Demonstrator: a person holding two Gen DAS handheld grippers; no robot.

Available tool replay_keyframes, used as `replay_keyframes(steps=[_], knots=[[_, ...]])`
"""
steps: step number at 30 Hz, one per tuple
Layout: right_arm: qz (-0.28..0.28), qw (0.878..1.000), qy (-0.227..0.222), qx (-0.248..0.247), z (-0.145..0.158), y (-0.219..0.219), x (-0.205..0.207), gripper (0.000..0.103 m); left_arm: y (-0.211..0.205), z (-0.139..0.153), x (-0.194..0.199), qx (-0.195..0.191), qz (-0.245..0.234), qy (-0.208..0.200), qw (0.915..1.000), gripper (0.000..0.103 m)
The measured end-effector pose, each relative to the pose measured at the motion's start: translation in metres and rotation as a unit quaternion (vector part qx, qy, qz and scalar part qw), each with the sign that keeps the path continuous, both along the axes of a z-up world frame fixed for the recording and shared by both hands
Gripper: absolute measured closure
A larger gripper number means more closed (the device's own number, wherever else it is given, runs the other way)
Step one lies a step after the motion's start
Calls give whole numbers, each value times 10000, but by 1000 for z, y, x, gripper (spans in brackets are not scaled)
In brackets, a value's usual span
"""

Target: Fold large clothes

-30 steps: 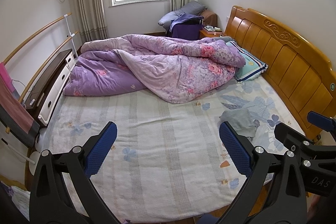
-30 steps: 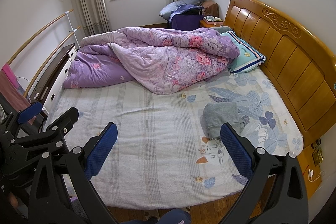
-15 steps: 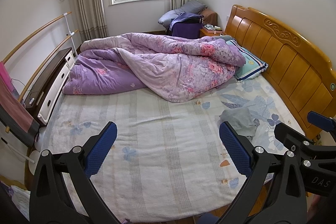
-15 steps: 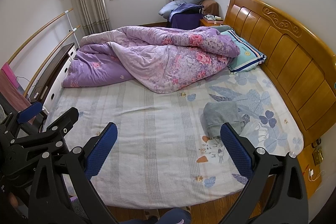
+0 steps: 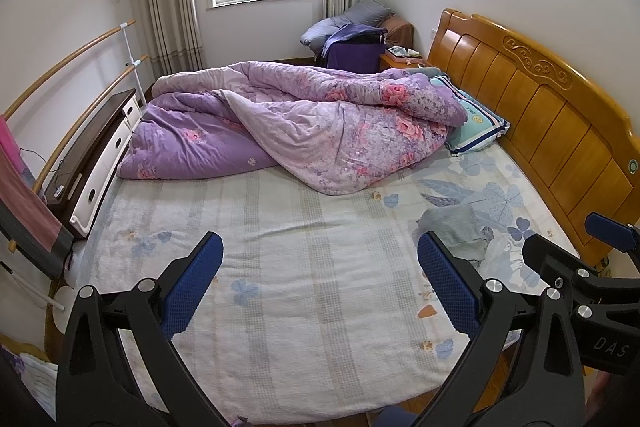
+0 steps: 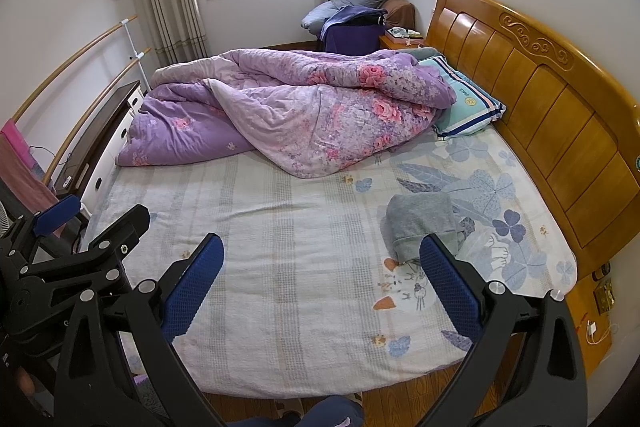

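Your bed point(image 5: 304, 267) fills both views, wooden headboard point(image 6: 540, 99) along its right side, pale floral sheet bare across the near half. A crumpled purple floral quilt point(image 5: 320, 131) is heaped along the far side, its edge over a teal striped pillow point(image 6: 464, 103) by the headboard. The grey garment point(image 6: 420, 223) lies bunched on the sheet near the headboard, apart from the quilt; your left gripper point(image 5: 320, 291) and right gripper point(image 6: 320, 291) hover over the near edge, fingers spread wide, holding nothing.
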State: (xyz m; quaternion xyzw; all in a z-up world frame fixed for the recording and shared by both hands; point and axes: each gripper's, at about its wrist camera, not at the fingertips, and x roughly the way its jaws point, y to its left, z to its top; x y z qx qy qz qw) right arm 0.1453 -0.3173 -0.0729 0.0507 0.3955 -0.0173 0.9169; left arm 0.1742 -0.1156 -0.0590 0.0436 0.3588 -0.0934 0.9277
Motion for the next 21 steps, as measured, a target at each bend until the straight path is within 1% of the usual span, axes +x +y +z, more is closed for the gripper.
replay_keyframes(steps=[12,17,21], knots=[[9,10000,15,-13,-3,-2,1,8,0,-1,0,-10,-6,15,10000,5],[16,10000,20,-16,-3,-3,2,8,-1,-3,-1,45,-15,-40,10000,5],[31,10000,40,-10,-6,-4,0,8,1,-10,-1,-43,-7,95,9999,5]])
